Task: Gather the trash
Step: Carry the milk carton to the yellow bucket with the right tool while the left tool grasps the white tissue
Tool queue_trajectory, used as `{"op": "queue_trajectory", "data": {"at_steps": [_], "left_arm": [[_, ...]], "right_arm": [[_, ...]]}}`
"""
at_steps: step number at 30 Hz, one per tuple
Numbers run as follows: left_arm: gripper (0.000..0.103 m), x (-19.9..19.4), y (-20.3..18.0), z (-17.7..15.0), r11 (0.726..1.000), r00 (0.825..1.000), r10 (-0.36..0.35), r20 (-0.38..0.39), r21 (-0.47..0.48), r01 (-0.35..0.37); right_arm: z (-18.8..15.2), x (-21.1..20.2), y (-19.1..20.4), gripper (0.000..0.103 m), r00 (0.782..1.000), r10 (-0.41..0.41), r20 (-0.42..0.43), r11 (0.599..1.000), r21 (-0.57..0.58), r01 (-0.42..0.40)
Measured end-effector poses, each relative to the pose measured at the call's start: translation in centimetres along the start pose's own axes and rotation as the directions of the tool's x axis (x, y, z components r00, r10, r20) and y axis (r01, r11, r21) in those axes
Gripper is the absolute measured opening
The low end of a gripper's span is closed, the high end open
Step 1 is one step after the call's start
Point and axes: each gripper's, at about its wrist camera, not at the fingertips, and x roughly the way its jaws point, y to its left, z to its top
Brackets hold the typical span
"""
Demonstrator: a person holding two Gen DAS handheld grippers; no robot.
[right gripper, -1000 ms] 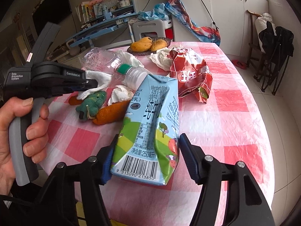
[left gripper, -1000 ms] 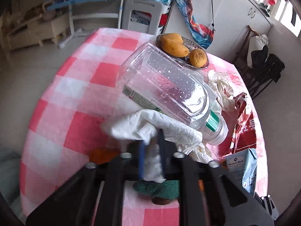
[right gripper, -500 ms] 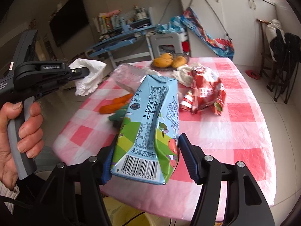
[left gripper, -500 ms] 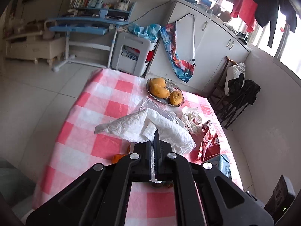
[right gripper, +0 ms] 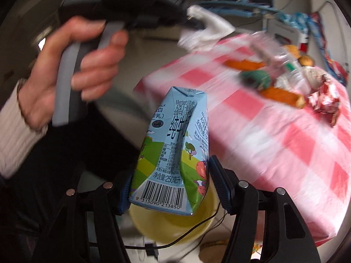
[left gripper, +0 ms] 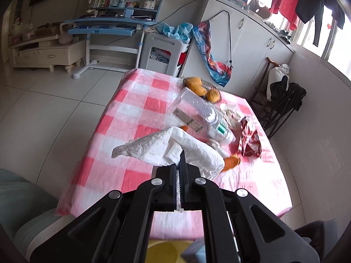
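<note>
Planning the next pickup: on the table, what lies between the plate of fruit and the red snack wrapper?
In the left wrist view, the clear plastic bottle and crumpled white tissue lie between the fruit plate and red wrapper.

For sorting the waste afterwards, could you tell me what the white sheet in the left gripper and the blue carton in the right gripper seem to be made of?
White sheet: probably soft tissue paper, matte, with a crinkled, limp drape.
Blue carton: apparently coated paperboard, slightly glossy, with printed graphics, a barcode, folded seams and a dented side.
</note>
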Motion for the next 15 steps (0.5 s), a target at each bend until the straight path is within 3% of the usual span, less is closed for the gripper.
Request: {"op": "queue_trajectory", "data": {"at_steps": [4, 7, 11, 15], "left_arm": [[0.003, -1.1, -0.5, -2.6, 0.999, 0.999, 0.023, -0.039, 0.037, -0.022], [0.003, -1.6, -0.8, -4.6, 0.998, 0.996, 0.035, -0.085, 0.061, -0.029], [0.003, -2.0, -1.3, -7.2, 0.995, 0.987, 0.046, -0.151, 0.093, -0.032], [0.003, -2.3, -2.2, -9.7, 0.990, 0.976, 0.056, -0.209, 0.135, -0.028]], "right_arm": [[-1.2, 1.2, 1.0, 0.062, 0.996, 0.020, -0.082, 0.999, -0.037, -0.023], [-1.7, 1.4, 1.0, 0.071, 0.994, 0.006, -0.109, 0.999, -0.033, -0.009], [-2.4, -0.2, 0.5, 0.079, 0.997, -0.046, -0.067, 0.999, -0.004, 0.046], [-3.3, -2.1, -1.3, 0.082, 0.994, -0.108, -0.018, 0.987, 0.119, 0.109]]}}
